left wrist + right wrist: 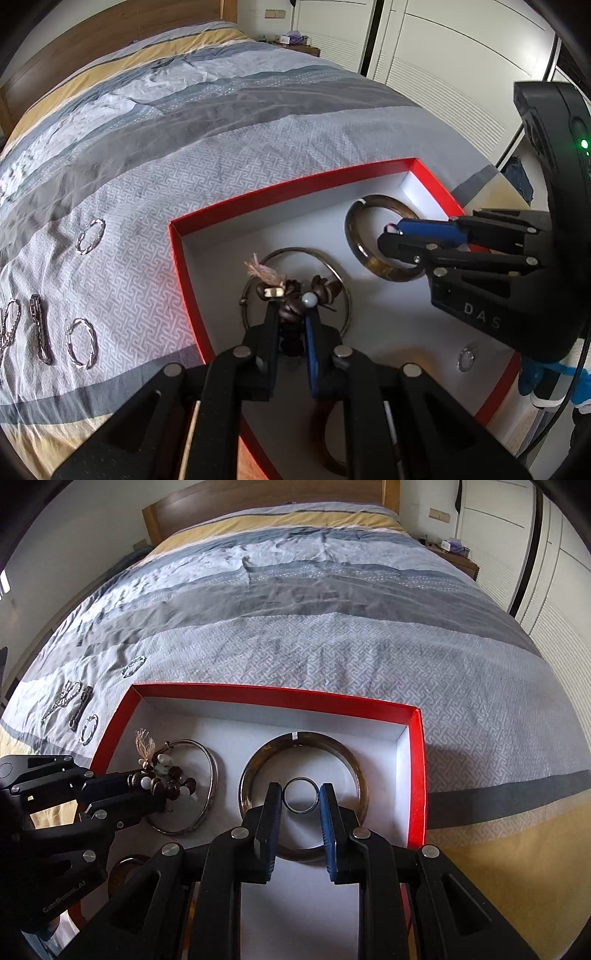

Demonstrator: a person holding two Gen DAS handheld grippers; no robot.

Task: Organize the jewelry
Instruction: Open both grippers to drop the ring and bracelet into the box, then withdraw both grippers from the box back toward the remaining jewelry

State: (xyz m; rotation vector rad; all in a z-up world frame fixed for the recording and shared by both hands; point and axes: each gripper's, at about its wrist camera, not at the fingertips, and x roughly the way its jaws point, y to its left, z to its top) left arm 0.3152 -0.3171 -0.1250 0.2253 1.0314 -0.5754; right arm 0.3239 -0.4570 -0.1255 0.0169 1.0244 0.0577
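Observation:
A red box (295, 184) (280, 692) with a white floor lies on the bed. My left gripper (291, 295) (147, 790) is shut on a dark beaded bracelet (295, 291) (170, 779) with a tassel, over a thin silver bangle (314, 253) (210, 775) in the box. My right gripper (300, 788) (388, 234) is shut on a small dark ring (300, 795), held inside a brown amber bangle (258, 749) (354, 243) on the box floor.
Several silver bracelets (88, 236) (88, 727) and chains lie on the grey patterned bedspread left of the box. A small silver ring (466, 359) lies in the box. A nightstand (454, 557) and white wardrobe doors stand to the right.

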